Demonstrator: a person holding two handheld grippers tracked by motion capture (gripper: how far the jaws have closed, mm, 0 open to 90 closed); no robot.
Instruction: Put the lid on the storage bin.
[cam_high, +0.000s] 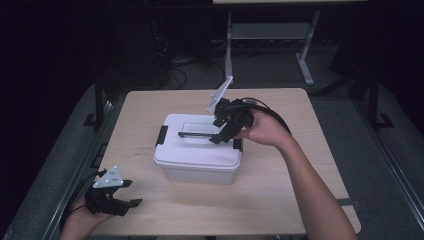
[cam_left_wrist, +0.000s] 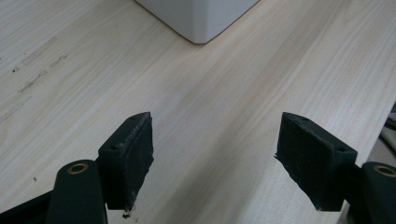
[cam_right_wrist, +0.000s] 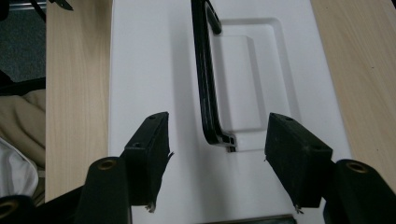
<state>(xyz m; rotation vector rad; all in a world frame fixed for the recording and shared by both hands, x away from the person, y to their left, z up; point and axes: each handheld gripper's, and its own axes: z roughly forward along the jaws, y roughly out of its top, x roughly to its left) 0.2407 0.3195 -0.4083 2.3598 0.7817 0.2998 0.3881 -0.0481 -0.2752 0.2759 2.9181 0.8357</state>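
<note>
A white plastic box (cam_high: 197, 157) with a lid and black side latches stands in the middle of the wooden table. Its black carry handle (cam_high: 197, 134) is raised upright over the lid's recess (cam_right_wrist: 243, 79). My right gripper (cam_high: 218, 136) hovers over the lid at the handle's right end, open; the handle (cam_right_wrist: 205, 79) runs between its two jaws without touching them. My left gripper (cam_high: 132, 192) rests low at the table's front left corner, open and empty, pointing toward the box corner (cam_left_wrist: 198, 21).
The table (cam_high: 280, 190) has bare wood in front of and beside the box. Its front edge is close to the left gripper. Behind the table stand a desk frame (cam_high: 305, 55) and cables on a dark floor.
</note>
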